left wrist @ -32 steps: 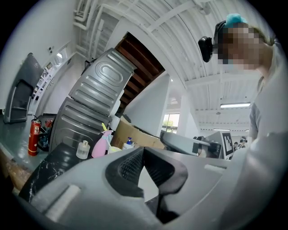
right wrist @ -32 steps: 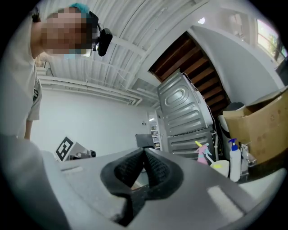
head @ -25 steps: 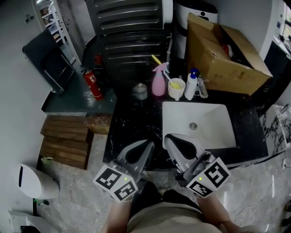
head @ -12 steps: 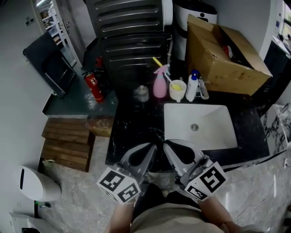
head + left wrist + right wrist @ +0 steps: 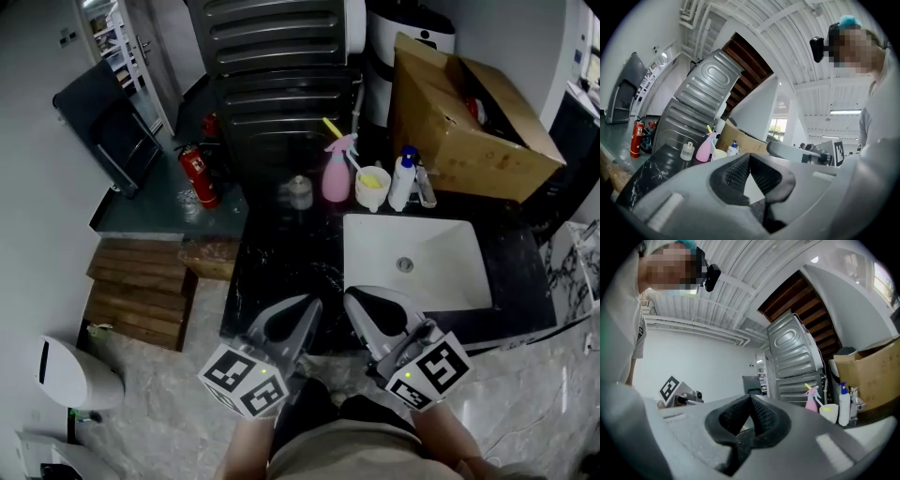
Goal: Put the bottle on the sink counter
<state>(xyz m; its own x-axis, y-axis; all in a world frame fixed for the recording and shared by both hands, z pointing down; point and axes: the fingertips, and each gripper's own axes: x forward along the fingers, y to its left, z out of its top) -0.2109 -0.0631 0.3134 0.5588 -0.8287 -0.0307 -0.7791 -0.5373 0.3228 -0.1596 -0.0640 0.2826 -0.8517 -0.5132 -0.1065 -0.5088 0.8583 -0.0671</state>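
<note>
Three bottles stand at the back of the black sink counter [image 5: 281, 253]: a pink spray bottle [image 5: 335, 174], a white pump bottle [image 5: 403, 180] with a blue top, and a small glass bottle [image 5: 300, 192]. My left gripper [image 5: 312, 303] and right gripper [image 5: 349, 298] hover side by side over the counter's front edge, well short of the bottles. Both are shut with nothing between the jaws. The left gripper view shows its closed tips [image 5: 749, 155] with the pink spray bottle [image 5: 704, 149] far beyond. The right gripper view shows closed tips [image 5: 751, 398] and the white pump bottle [image 5: 843, 406] at far right.
A white sink basin [image 5: 412, 258] is set into the counter's right half. A white cup [image 5: 372, 187] stands between the spray and pump bottles. A cardboard box [image 5: 469, 112] sits behind, a red fire extinguisher [image 5: 199, 175] to the left, and wooden pallets [image 5: 136, 300] on the floor.
Both grippers stay shut and keep nearly the same place at the counter's front edge. The head view has shifted slightly.
</note>
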